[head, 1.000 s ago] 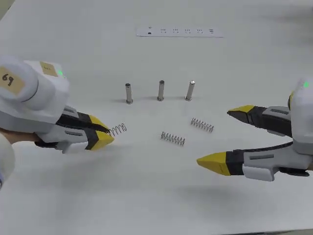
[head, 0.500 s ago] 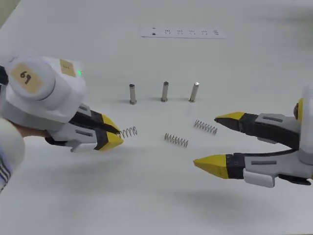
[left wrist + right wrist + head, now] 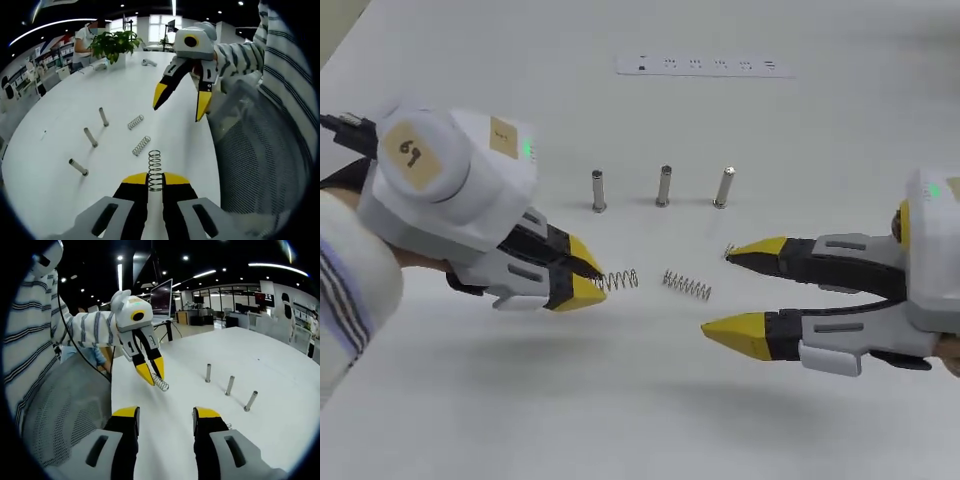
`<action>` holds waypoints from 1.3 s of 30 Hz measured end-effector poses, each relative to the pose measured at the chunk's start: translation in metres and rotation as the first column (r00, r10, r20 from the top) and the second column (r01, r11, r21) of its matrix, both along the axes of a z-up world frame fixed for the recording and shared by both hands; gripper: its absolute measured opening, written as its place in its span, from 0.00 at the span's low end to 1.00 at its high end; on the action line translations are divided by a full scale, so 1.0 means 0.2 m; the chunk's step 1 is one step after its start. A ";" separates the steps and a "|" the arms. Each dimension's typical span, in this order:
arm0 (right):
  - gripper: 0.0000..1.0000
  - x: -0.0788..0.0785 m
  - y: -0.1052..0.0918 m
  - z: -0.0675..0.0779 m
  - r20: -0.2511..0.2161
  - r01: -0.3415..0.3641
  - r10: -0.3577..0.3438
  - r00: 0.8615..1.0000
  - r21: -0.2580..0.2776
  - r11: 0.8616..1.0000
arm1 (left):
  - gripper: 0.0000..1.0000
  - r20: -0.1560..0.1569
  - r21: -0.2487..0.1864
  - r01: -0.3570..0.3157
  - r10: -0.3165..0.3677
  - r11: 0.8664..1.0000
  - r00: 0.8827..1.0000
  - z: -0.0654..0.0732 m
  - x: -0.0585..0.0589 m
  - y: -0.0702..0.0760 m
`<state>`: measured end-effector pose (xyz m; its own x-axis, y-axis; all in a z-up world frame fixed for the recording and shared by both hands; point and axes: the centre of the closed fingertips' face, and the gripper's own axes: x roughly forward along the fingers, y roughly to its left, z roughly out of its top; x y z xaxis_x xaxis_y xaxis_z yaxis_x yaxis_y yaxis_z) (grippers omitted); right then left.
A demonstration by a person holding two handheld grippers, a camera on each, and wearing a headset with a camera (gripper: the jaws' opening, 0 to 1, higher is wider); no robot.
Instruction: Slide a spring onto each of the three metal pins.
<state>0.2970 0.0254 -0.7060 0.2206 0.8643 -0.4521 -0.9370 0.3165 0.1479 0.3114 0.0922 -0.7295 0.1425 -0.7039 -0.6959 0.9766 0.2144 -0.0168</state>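
Three short metal pins [image 3: 664,186] stand upright in a row on the white table, all bare. My left gripper [image 3: 586,282] is shut on one end of a spring [image 3: 619,281], which sticks out past its tips just above the table, short of the left pin [image 3: 598,190]. The left gripper view shows the held spring [image 3: 155,169] between the yellow tips [image 3: 155,181]. A second spring [image 3: 686,286] lies loose in the middle. My right gripper [image 3: 720,292] is open, and its upper jaw covers most of the third spring [image 3: 729,250].
A white power strip [image 3: 705,66] lies at the far edge of the table [image 3: 620,400]. A mesh chair back [image 3: 260,150] stands close to the table's near side. A potted plant [image 3: 114,44] and a person are at the far end of the room.
My left gripper has carried the spring rightward, toward the middle. My right gripper has moved left, so its upper jaw now lies over the right-hand loose spring.
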 end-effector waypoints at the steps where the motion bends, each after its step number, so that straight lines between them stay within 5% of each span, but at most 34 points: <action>1: 0.38 0.00 0.00 0.00 0.001 -0.004 0.004 1.000 0.000 1.000 | 0.02 0.002 0.002 0.009 -0.009 1.000 1.000 0.00 -0.01 0.00; 19: 0.28 -0.05 0.11 -0.03 -0.006 -0.095 0.095 0.995 -0.002 0.995 | 0.02 0.017 0.029 0.123 -0.124 0.992 0.992 0.01 -0.09 -0.06; 39: 0.22 -0.06 0.18 -0.04 -0.020 -0.120 0.120 0.993 0.004 0.993 | 0.02 0.015 -0.002 0.163 -0.163 0.987 0.987 0.04 -0.11 -0.13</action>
<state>0.2859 0.0604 -0.7146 0.1059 0.8853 -0.4529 -0.9651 0.2012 0.1675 0.2897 0.0665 -0.7223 0.0362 -0.7208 -0.6922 0.9986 0.0525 -0.0024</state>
